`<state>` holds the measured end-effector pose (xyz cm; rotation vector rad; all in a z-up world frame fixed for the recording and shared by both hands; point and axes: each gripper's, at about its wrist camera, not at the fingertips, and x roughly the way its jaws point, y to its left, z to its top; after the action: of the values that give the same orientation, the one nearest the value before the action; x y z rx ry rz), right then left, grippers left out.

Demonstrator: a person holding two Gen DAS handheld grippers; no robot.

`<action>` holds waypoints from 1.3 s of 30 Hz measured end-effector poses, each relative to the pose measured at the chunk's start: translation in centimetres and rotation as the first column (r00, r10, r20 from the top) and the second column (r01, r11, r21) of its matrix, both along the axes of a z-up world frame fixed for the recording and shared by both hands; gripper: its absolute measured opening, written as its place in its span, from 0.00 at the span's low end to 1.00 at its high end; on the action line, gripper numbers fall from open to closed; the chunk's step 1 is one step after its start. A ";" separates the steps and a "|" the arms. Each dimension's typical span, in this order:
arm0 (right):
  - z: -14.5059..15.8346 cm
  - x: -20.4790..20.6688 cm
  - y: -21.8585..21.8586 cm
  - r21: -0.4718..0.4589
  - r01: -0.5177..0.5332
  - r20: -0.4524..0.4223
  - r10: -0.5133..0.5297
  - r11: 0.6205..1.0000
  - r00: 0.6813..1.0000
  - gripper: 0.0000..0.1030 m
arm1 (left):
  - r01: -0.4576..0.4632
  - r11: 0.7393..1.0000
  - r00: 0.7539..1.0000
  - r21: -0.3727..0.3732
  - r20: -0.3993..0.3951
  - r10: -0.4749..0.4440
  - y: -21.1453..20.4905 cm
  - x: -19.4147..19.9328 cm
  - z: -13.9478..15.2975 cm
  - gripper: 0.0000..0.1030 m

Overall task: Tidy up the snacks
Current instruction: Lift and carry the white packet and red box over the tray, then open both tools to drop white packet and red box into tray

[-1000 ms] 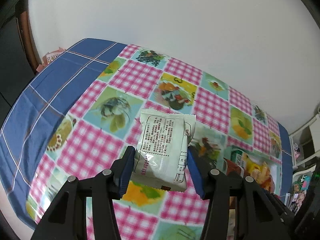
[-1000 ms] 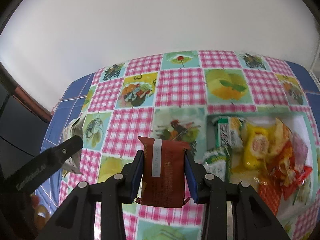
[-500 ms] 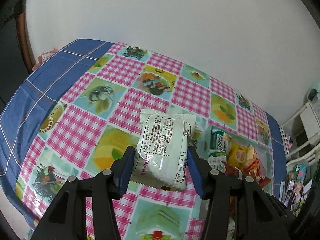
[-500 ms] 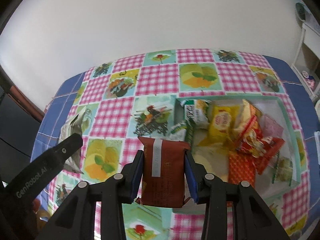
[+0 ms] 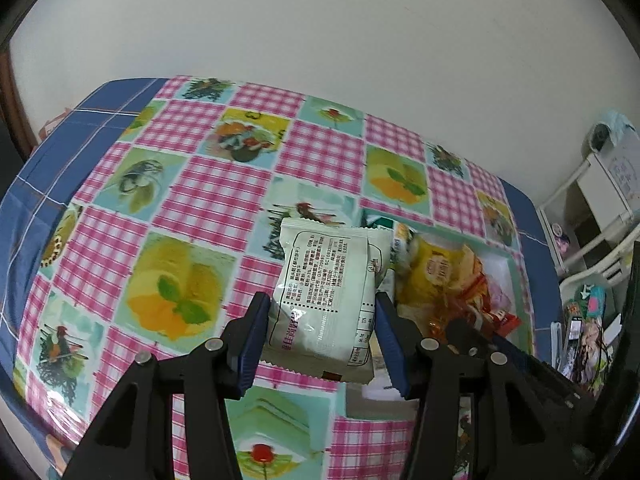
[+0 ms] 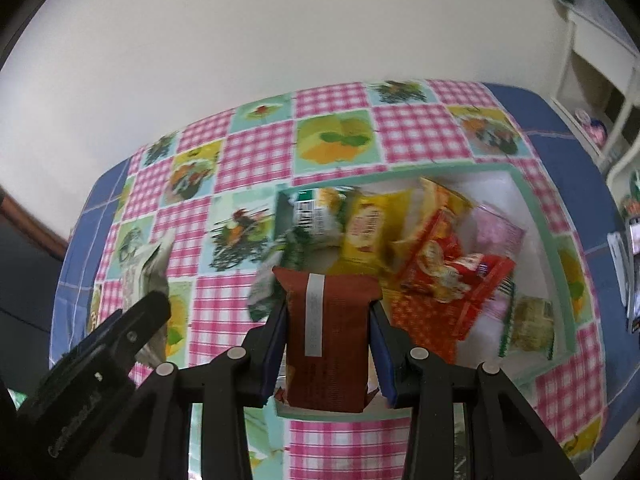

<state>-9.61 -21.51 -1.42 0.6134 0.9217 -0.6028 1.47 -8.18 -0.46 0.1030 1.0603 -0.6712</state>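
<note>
Grippers first, both loaded. Left gripper point(image 5: 320, 344) is clamped on a pale white-green snack pouch point(image 5: 328, 296), blue pads pressing its two sides, back label facing the camera. Right gripper point(image 6: 328, 354) is clamped on a dark red-brown snack pack point(image 6: 329, 332) with a silver seam strip down the middle, held upright between the pads. Neither pack touches the table.

Just beyond the right gripper's fingertips: the tray point(image 6: 536, 216), shallow, white inside with a mint-green rim, sitting on the checked tablecloth point(image 5: 216, 200). The red-brown pack hangs over the tray's near-left corner. In the left wrist view the pale pouch hangs just left of the tray's left edge, so not over it yet as far as I can tell.

Tray contents: green-and-white packs at the left end, a yellow pack point(image 6: 366, 232) beside them, red and orange bags point(image 6: 452, 276) piled mid-tray, a pink one behind, a pale greenish pack at the right end. Right view is motion-blurred, so labels are unreadable.

Farther back: more tablecloth with its blue border, then a plain white wall. White shelving off to the right.

Step in hand, my read: carry phase, both snacks headed for the tray. Next move calls for getting each pack over a free patch. The near-left corner and front strip look least crowded. Lower, then open the jaws. Left one needs more travel toward the tray. Risk: dropping onto the pile and sliding over the rim.
</note>
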 end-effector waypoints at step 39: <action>-3.1 -7.7 -7.5 0.077 0.200 -0.062 -0.196 0.977 0.979 0.41 | 0.299 0.950 0.950 0.090 0.065 -0.305 -9.7 -9.1 -2.4 0.52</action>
<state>-17.27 -29.04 -4.51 0.7732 0.9465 -0.7651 -7.65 -17.92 -2.87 0.3640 1.0051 -0.8946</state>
